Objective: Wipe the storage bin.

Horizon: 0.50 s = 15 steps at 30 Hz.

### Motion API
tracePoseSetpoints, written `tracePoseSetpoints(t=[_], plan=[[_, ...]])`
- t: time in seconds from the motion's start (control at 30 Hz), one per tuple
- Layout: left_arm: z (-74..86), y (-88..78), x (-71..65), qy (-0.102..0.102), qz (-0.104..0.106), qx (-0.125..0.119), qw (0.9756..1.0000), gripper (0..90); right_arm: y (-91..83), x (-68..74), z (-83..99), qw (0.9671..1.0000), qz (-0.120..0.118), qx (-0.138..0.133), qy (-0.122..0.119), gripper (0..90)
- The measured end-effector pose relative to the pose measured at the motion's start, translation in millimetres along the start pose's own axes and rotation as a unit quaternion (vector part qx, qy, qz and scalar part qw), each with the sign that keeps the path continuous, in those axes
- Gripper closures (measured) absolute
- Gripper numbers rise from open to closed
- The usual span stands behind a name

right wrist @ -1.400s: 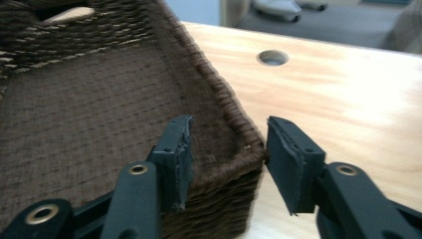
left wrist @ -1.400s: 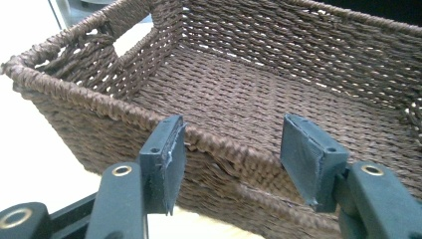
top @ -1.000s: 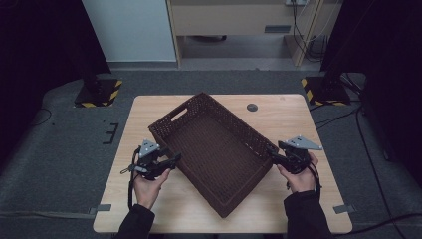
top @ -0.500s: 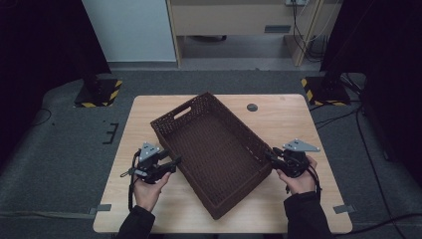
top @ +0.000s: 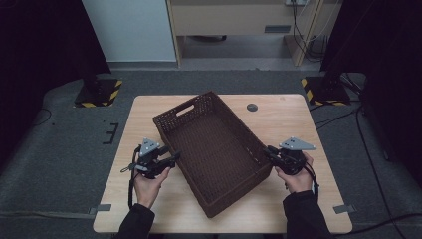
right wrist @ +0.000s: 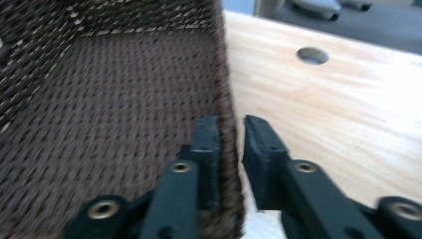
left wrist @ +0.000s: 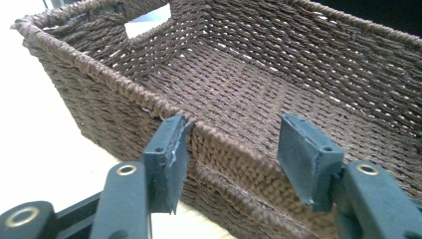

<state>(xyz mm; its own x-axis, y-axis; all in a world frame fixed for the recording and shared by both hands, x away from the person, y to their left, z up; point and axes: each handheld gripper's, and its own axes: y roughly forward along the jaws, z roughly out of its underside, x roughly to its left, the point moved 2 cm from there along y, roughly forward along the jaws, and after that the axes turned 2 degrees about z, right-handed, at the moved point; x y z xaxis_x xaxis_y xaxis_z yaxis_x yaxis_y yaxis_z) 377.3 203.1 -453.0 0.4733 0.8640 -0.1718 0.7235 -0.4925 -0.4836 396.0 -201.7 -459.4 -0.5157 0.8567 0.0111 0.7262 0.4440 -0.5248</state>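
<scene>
Grey carpet surrounds our wooden table (top: 149, 209), which stands before a pale cabinet and dark curtains, with two yellow-and-black striped floor stands (top: 99, 92) off its far corners. We see a big brown woven basket (top: 214, 149) lying slantwise across the middle of the table, one slotted handle end turned away from us and a near corner pointing toward our edge. We hold the left gripper (top: 171, 158) at the basket's left long wall; in the left gripper view its jaws stand wide apart, straddling the braided rim (left wrist: 149, 102), the left pad outside the wall, the right pad over the inside, neither pressing. We hold the right gripper (top: 269, 152) at the opposite long wall; in the right gripper view its jaws have just been closing and now pinch that wall (right wrist: 226, 124) between them, one pad inside, one outside. Beyond it we spot a small round hole (top: 252, 107) in the tabletop.
</scene>
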Motion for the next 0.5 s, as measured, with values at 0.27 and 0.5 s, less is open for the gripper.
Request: tracePoseSetpoints(t=[0.27,0.5], plan=[[4.1,0.5,-7.5,0.012,0.009,0.009,0.9999,46.7,-6.0,5.8,-0.8,0.9997,-0.022,0.007,-0.006,73.3],[-0.6,8.0,1.0,0.015,-0.005,0.006,0.9999,50.0,2.4,3.0,-4.9,0.9992,-0.036,-0.016,-0.005,71.3]])
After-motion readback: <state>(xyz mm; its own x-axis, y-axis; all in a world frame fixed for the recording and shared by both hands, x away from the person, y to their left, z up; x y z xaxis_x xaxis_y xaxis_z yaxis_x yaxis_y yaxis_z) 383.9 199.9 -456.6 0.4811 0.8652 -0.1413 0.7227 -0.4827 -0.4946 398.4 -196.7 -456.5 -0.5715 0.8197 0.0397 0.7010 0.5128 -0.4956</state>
